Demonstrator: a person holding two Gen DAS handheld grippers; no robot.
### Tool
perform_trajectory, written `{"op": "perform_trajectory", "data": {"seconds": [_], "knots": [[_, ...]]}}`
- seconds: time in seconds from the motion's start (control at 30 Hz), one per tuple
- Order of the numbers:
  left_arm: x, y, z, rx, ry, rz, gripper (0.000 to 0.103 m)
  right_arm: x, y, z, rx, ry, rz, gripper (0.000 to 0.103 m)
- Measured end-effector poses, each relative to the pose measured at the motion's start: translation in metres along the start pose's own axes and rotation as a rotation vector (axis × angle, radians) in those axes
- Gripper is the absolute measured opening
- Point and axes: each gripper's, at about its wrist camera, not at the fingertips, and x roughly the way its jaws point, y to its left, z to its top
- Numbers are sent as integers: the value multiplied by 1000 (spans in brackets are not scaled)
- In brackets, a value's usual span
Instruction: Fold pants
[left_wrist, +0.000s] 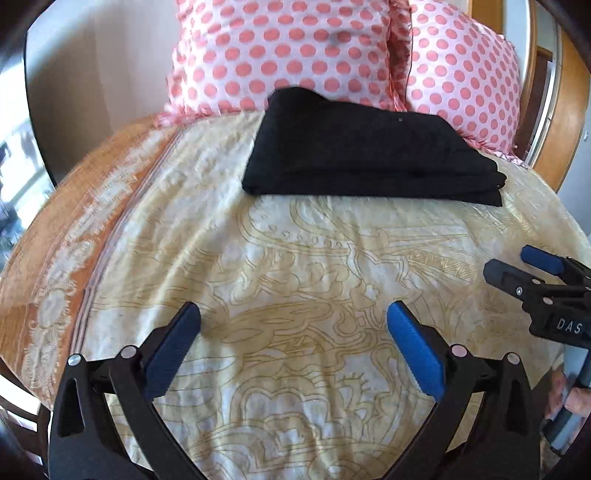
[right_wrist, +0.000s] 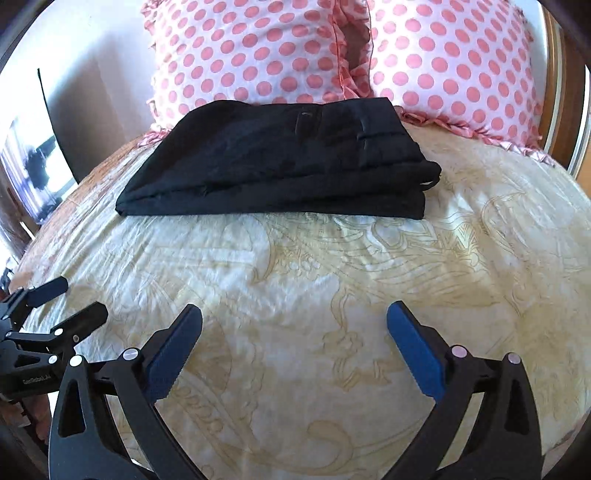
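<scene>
Black pants (left_wrist: 365, 155) lie folded into a flat stack on the bed, just in front of the pillows; they also show in the right wrist view (right_wrist: 284, 162). My left gripper (left_wrist: 293, 314) is open and empty, low over the bedspread, well short of the pants. My right gripper (right_wrist: 294, 314) is open and empty too, also short of the pants. The right gripper shows at the right edge of the left wrist view (left_wrist: 508, 264), and the left gripper at the left edge of the right wrist view (right_wrist: 79, 297).
A cream bedspread (left_wrist: 295, 258) with a gold pattern and an orange border (left_wrist: 55, 258) covers the bed. Two pink polka-dot pillows (left_wrist: 280, 48) (left_wrist: 465, 70) stand behind the pants. A wooden headboard (left_wrist: 569, 110) is at the right.
</scene>
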Motion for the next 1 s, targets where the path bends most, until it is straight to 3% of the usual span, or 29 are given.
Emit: {"op": "perform_trajectory", "data": {"seconds": [0.37,1.0], "knots": [[-2,-1,-9,-4,-36,34,101,-7,9,-21,-3,-71,-122,102],[-5,0,-13,-8,-67,37,101,-7,8,-22,-2,-102,-126,102]]}}
